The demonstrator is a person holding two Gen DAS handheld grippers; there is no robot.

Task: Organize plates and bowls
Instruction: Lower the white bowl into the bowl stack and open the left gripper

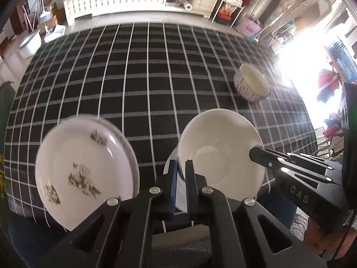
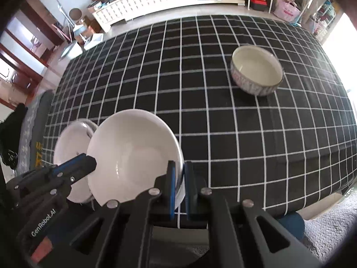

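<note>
Two tools, left [image 1: 183, 174] and right [image 2: 178, 176], both pinch one white bowl [image 2: 133, 156]; one patterned bowl [image 2: 256, 71], one plate [image 1: 82, 169].

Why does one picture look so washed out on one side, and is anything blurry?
Left wrist view: daylight glare whites out the right side, and the decorated plate is smeared by motion blur. Right wrist view: evenly lit and sharper; the tablecloth grid bows from fisheye distortion.

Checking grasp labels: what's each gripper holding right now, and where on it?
Both hold the same plain white bowl by its rim. The left gripper has its jaws shut on the rim's near-left edge, the right gripper on the opposite edge.
</note>
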